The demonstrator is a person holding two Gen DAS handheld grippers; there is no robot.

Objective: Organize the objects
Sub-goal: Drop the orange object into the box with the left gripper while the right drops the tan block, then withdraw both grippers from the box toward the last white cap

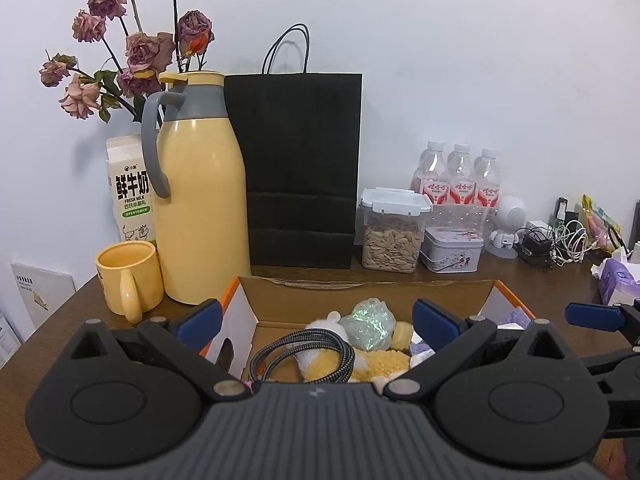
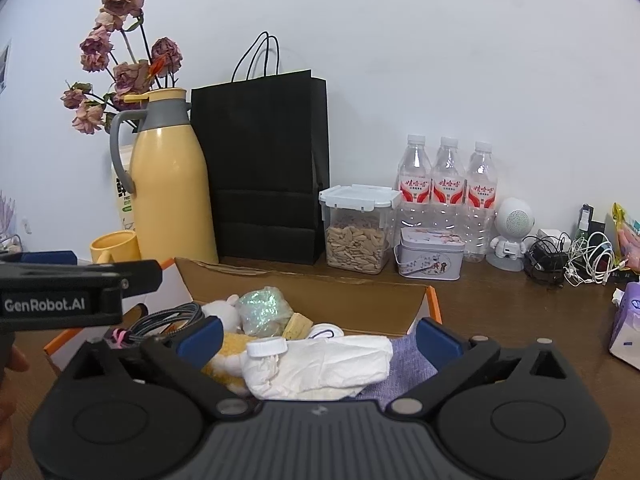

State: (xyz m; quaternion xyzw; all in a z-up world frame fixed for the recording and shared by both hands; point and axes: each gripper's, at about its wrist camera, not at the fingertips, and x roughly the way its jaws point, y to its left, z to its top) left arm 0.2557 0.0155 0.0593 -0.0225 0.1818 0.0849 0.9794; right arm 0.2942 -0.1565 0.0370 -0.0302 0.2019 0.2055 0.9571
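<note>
Cardboard box point(image 1: 360, 294) sits just before the wide-spread, empty left gripper point(image 1: 320, 316) with the braided cable point(image 1: 304, 344) inside near its left wall, while from the right wrist the right gripper point(image 2: 320, 338), jaws equally wide and holding nothing, hangs over the white cloth point(image 2: 320, 364), bare tabletop point(image 2: 520, 312) open rightward.
</note>
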